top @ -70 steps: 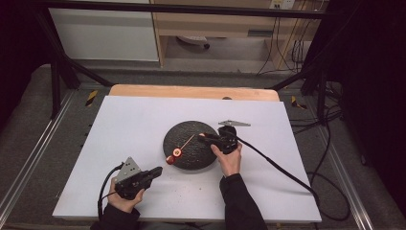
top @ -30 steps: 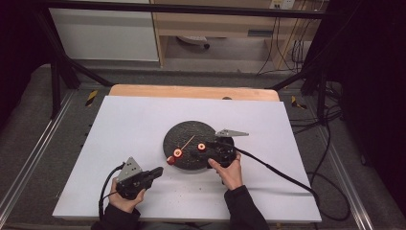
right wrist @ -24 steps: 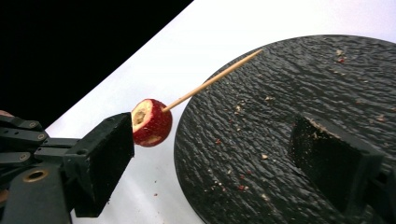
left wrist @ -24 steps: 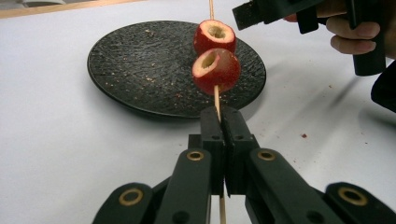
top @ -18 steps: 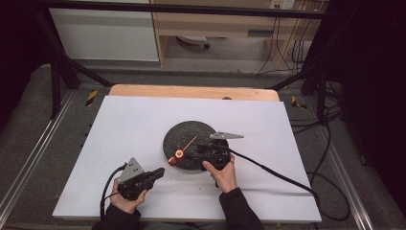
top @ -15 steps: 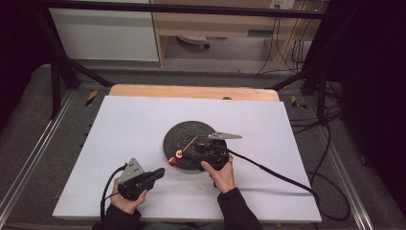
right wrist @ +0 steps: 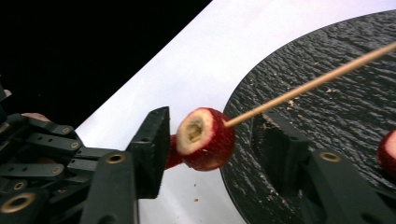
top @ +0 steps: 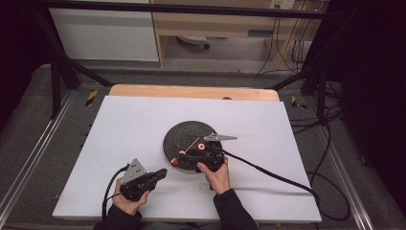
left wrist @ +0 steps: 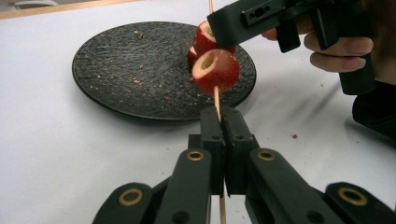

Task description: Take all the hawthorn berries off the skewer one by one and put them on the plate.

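A wooden cabinet (top: 225, 24) and hanging cables (top: 287, 48) stand behind the table (top: 119, 124).

- A white worktop (top: 143, 124) with a wooden edge (top: 191, 91) at the far side.
- Grey floor (top: 28, 139) all around, with metal rails (top: 28, 167).
- A white cabinet (top: 103, 33) and a wooden shelf (top: 225, 24) behind.
- Black cables (top: 287, 52) hang at the back right.
- The corners are dark, maybe curtains.

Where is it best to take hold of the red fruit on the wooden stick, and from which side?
Grip the red fruit by its rounded flanks, crosswise to the stick that pierces it and that the left claw clamps; avoid the hollow cut face. The right claw, whose jaws have just been closing, straddles it this way, pads not yet touching.
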